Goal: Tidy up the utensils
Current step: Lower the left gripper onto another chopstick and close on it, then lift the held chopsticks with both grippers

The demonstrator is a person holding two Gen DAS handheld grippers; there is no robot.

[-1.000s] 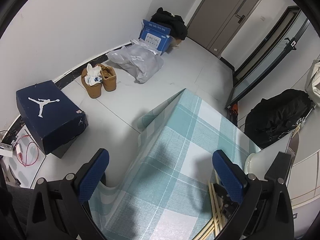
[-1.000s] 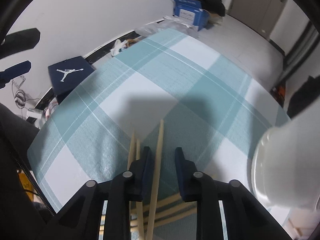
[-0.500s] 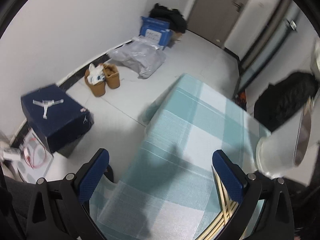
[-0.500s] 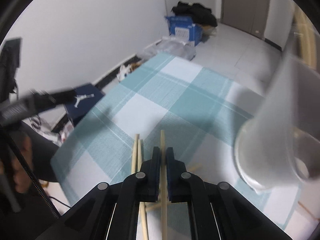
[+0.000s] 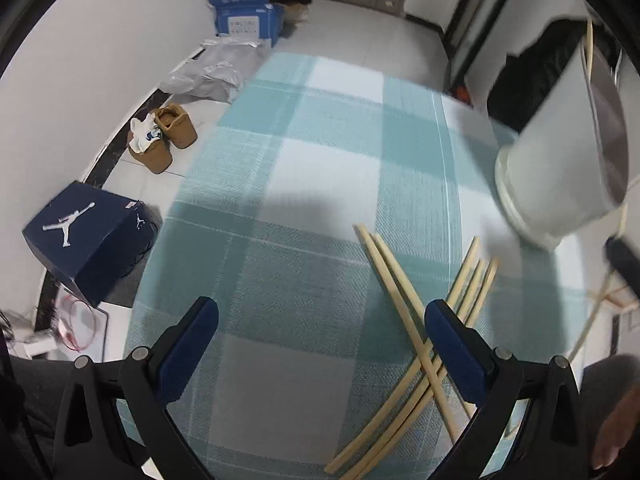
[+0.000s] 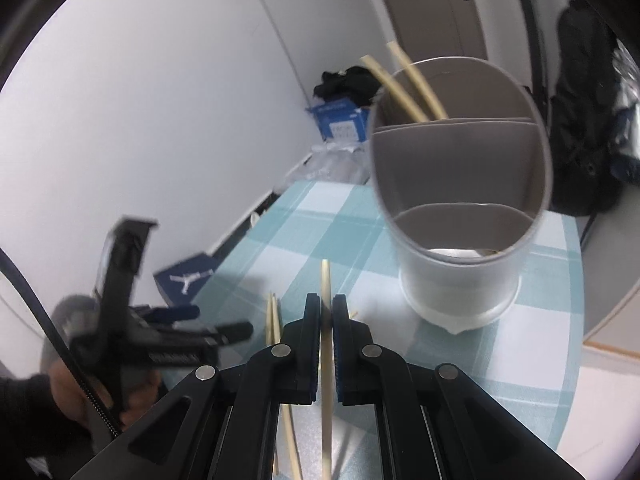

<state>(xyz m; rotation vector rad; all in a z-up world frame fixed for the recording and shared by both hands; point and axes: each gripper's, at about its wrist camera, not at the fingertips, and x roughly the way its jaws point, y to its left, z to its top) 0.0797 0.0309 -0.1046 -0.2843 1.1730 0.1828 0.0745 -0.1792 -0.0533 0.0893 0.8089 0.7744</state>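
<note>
My right gripper [image 6: 327,309] is shut on one pale wooden chopstick [image 6: 325,280], held above the checked tablecloth [image 6: 288,224] and pointing at the grey divided utensil holder [image 6: 460,248]. Two chopsticks [image 6: 416,80] stand in the holder's far compartment. Several loose chopsticks [image 5: 404,304] lie crossed on the cloth. My left gripper [image 5: 320,324] hangs open over the cloth, its right finger [image 5: 452,344] above the pile, nothing between its fingers. In the left wrist view the holder [image 5: 560,160] stands at the right. In the right wrist view the left gripper [image 6: 218,320] shows at the left, held by a hand [image 6: 72,392].
On the floor left of the table are a navy shoe box [image 5: 84,236], brown shoes [image 5: 164,136], a grey bag [image 5: 212,72] and a blue carton [image 5: 248,16]. A black bag [image 5: 536,64] lies behind the holder. The table's left edge [image 5: 168,216] drops to the floor.
My right gripper shut on a chopstick, lifted it off the cloth and swung toward the holder. My left gripper moved from the table's edge over the cloth to the loose chopsticks, staying open.
</note>
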